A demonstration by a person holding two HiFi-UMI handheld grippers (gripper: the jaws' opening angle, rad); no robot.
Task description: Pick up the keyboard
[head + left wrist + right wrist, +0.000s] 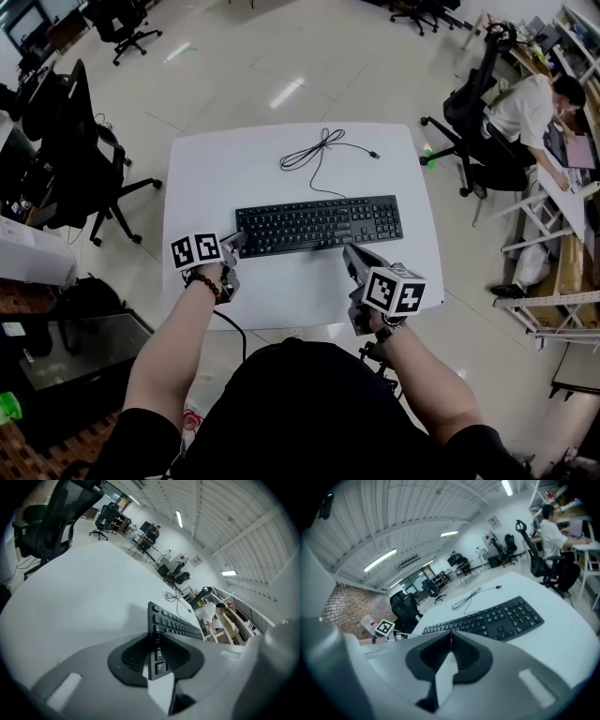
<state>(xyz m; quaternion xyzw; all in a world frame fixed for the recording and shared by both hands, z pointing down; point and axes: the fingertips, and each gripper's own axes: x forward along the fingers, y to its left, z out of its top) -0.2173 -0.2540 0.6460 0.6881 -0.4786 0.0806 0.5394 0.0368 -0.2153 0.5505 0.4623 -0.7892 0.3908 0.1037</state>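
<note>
A black keyboard (319,225) lies flat on the white table (291,291), its cable (314,150) coiled behind it. My left gripper (230,246) is at the keyboard's left end. In the left gripper view that end (156,641) stands between the pads (133,656), with a thin sliver of table showing beside it, so the jaws are not pressed on it. My right gripper (352,253) hovers just in front of the keyboard's right half (506,618), pointing down at it. Its jaws are shut with nothing between them.
Black office chairs (80,159) stand left of the table. A person (525,117) sits on another chair at a desk to the right. Bare table surface lies in front of and behind the keyboard.
</note>
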